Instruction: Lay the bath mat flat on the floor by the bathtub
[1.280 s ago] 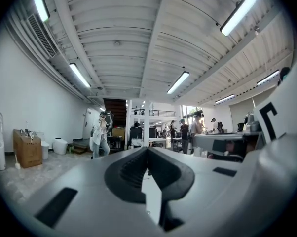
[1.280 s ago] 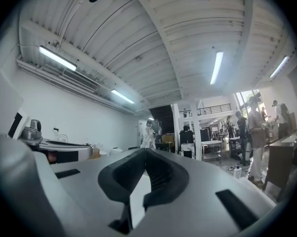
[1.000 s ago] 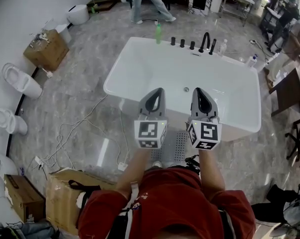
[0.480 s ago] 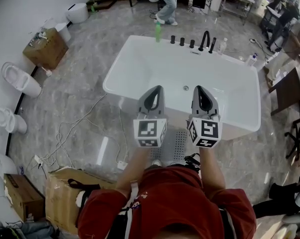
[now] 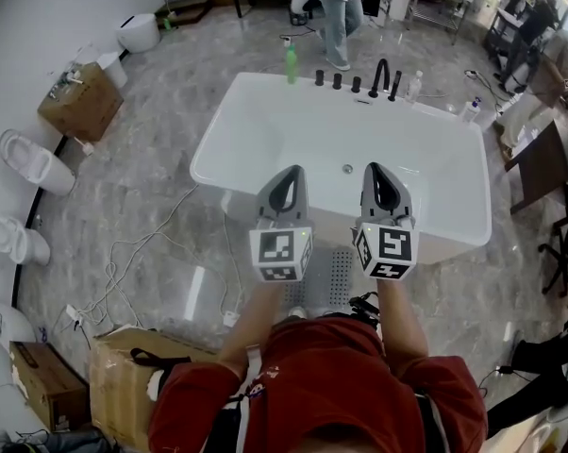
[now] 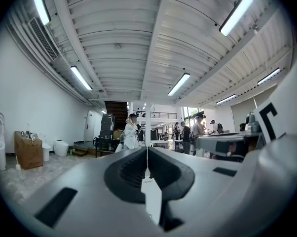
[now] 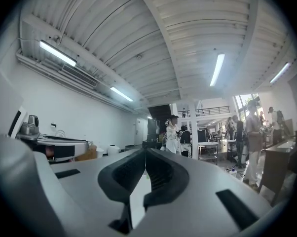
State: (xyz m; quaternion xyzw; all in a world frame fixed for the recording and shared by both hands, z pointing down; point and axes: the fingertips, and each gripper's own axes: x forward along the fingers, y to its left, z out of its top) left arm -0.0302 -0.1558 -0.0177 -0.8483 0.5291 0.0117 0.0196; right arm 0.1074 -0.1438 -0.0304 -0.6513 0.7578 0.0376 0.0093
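Observation:
A grey perforated bath mat (image 5: 339,274) lies on the marble floor between the white bathtub (image 5: 265,130) and the person's feet, partly hidden by the gripper cubes. Both grippers are held side by side at chest height over the tub's near rim. My left gripper (image 5: 290,179) is shut with nothing in it, and my right gripper (image 5: 377,176) is shut and empty too. In the left gripper view the left gripper (image 6: 147,149) has its jaws closed together, pointing level into the room. In the right gripper view the right gripper (image 7: 145,152) shows the same closed jaws.
A black faucet (image 5: 384,75) and a green bottle (image 5: 290,63) stand on the tub's far rim. White cables (image 5: 138,258) trail over the floor on the left, near cardboard boxes (image 5: 133,377) and toilets (image 5: 31,161). A person (image 5: 339,8) walks behind the tub.
The person behind the tub has walked to the right. The head view has shifted a little; both grippers stay shut in nearly the same place.

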